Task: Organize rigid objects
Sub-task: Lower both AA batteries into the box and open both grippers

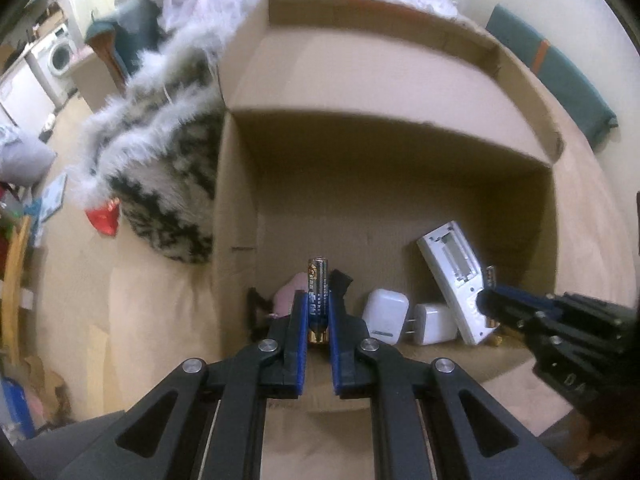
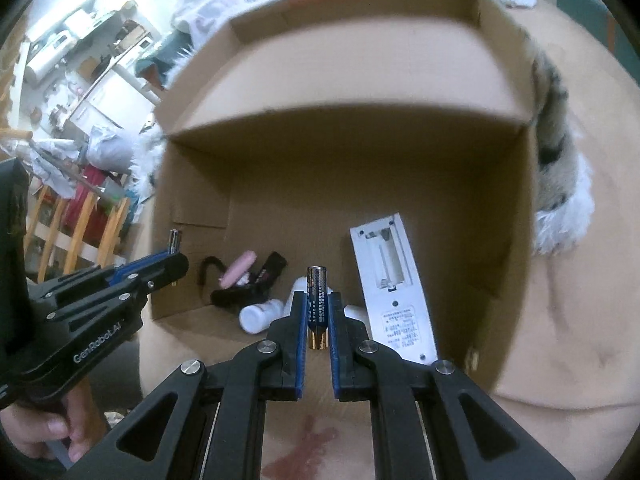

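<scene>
Left claw (image 1: 318, 308) clamped on slim cylindrical blue-and-gold battery (image 1: 318, 300); right claw (image 2: 318, 308) pinching matching metal-capped battery (image 2: 317, 304), both upright above open corrugated cardboard box (image 1: 400, 184) holding glossy white plastic remote (image 1: 456, 276).

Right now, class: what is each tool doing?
Left tool: closed on a battery.
Right tool: closed on another battery.

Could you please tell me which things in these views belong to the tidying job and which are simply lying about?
Part of the job:
- left gripper, shut on a battery
- right gripper, shut on a second battery
- white remote, battery bay open and empty
- cardboard box
- white charger plug, white earbud case

Lying about:
- fluffy blanket
- washing machine
</scene>
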